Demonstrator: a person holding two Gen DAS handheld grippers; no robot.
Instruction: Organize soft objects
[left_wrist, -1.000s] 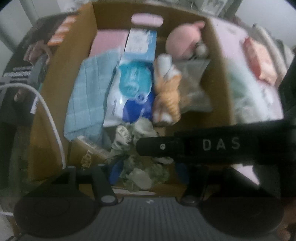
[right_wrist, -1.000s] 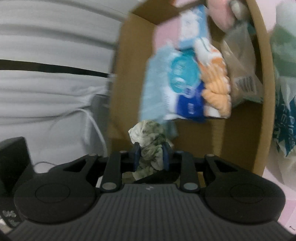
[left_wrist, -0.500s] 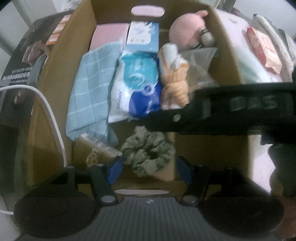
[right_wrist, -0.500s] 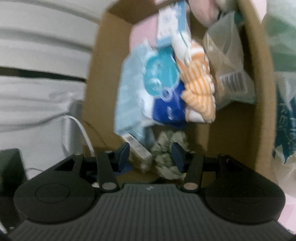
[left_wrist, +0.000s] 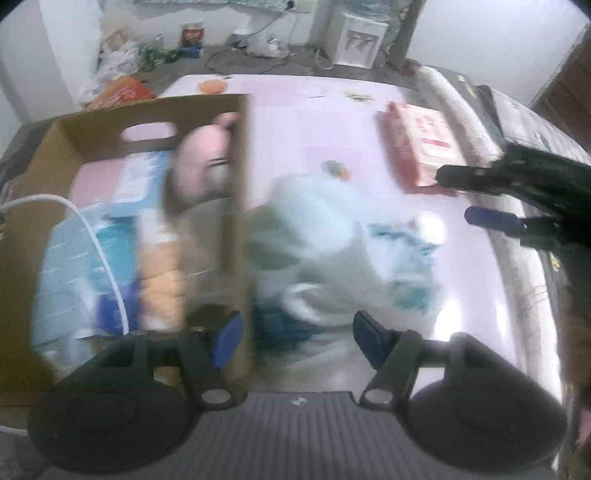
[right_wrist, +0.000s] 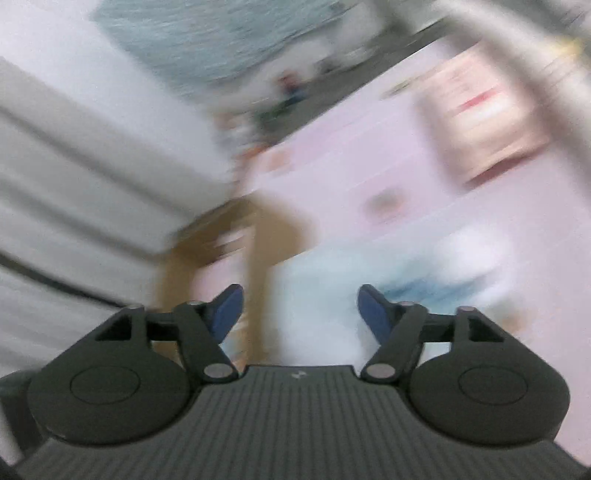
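Spreading right fingers: the right gripper (right_wrist: 299, 306) has its blue pads widening, with nothing between them.
Left fingers: the left gripper (left_wrist: 291, 336) stands released, its pads apart and empty.
Under the left pads: the near wall of the cardboard box (left_wrist: 236, 221) and a pale plastic bag (left_wrist: 325, 240), blurred.
Box contents: a pink plush (left_wrist: 203, 162), an orange striped soft toy (left_wrist: 162, 273), a blue wipes pack (left_wrist: 110, 258), all smeared by motion.
Pink tabletop (left_wrist: 314, 122): a pink packet (left_wrist: 421, 147) lies well apart from the box, near the right gripper's fingers.
White cable (left_wrist: 99, 251): crosses over the box.
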